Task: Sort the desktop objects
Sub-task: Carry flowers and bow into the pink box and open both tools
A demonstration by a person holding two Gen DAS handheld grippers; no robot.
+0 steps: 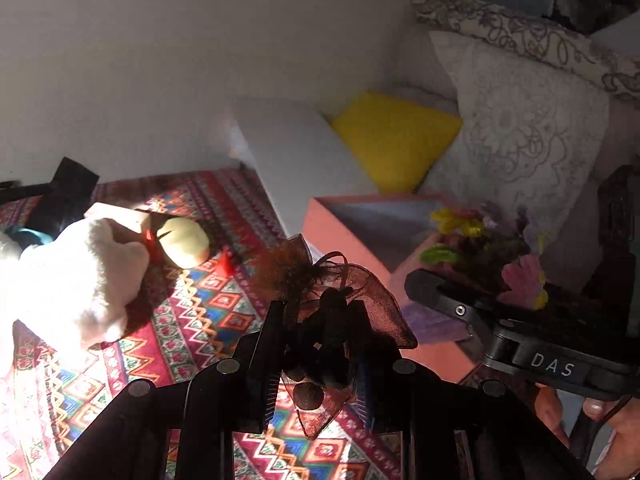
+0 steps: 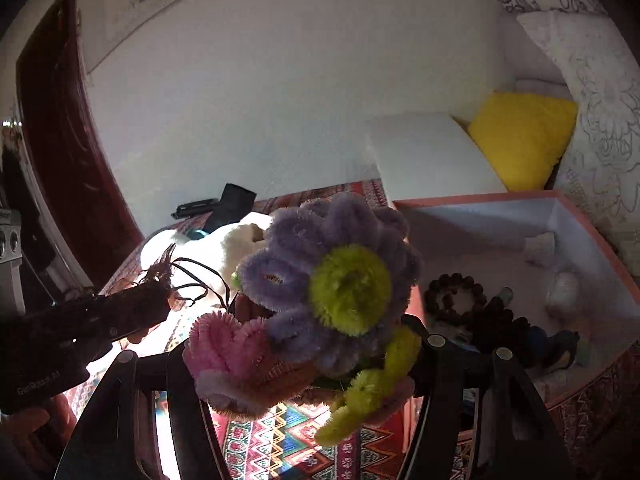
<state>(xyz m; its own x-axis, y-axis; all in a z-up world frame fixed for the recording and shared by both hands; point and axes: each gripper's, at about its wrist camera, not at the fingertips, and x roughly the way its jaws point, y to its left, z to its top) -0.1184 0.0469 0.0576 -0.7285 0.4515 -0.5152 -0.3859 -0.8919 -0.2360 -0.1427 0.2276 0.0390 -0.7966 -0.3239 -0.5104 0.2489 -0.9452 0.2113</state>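
Note:
My left gripper (image 1: 316, 360) is shut on a dark red organza pouch (image 1: 348, 304) with round beads inside, held above the patterned cloth. In the right wrist view the left gripper (image 2: 156, 304) sits at the left with the pouch's ribbon (image 2: 188, 276) sticking out. A bunch of fuzzy pipe-cleaner flowers (image 2: 336, 280), purple, pink and yellow-green, is clamped in my right gripper (image 2: 304, 376), whose jaws stand wide around it. The left wrist view shows the right gripper (image 1: 512, 276) and flowers (image 1: 480, 248) over the near corner of a pink open box (image 1: 340, 228).
The pink box (image 2: 580, 216) holds a dark bead bracelet (image 2: 456, 300) and several small items. A white plush toy (image 1: 72, 280) and a pale round object (image 1: 186, 242) lie on the patterned tablecloth (image 1: 192, 320). Yellow cushion (image 1: 392, 136) and white pillows lie behind.

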